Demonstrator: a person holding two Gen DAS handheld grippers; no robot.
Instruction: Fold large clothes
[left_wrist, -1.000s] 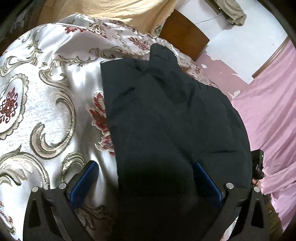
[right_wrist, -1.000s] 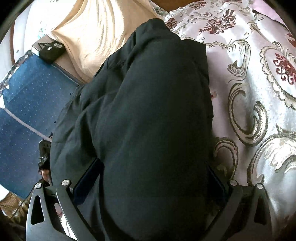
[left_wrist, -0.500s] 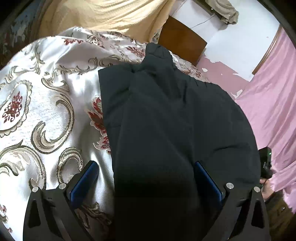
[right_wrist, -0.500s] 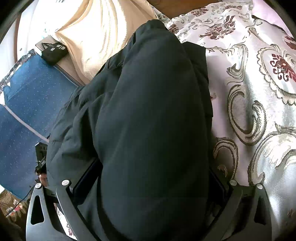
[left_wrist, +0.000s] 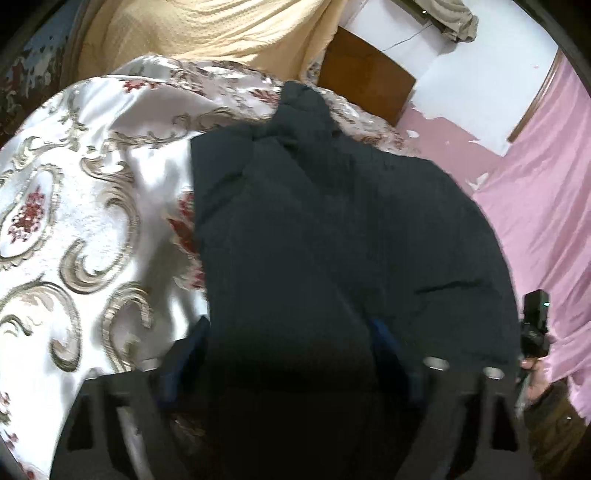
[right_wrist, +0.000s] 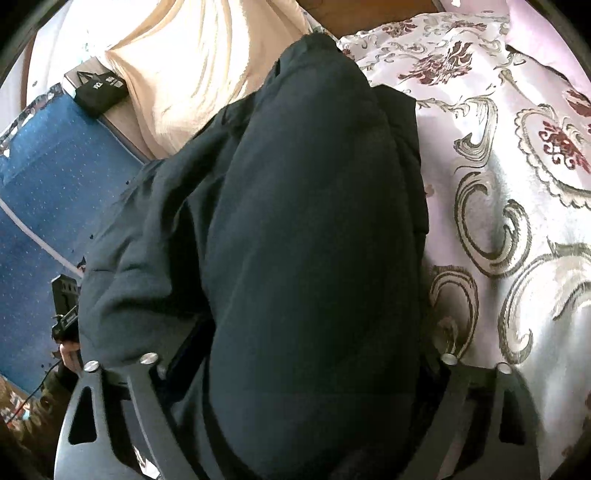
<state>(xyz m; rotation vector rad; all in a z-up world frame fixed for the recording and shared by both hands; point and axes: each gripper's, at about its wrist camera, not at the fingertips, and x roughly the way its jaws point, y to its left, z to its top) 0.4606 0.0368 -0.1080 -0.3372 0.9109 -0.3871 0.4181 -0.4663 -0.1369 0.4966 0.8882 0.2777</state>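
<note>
dark padded coat (left_wrist: 332, 229), bulky and creased, between both closing tongs (left_wrist: 288, 332) (right_wrist: 310, 354), grip unclear

left tongs (left_wrist: 288, 354): closing, angled down | right tongs (right_wrist: 306, 354): closing, angled down

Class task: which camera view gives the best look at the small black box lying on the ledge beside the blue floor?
The right wrist view. The black box lies in its upper left corner on a pale ledge, above the blue floor, with white print on its top. The left wrist view does not show it at all.
</note>
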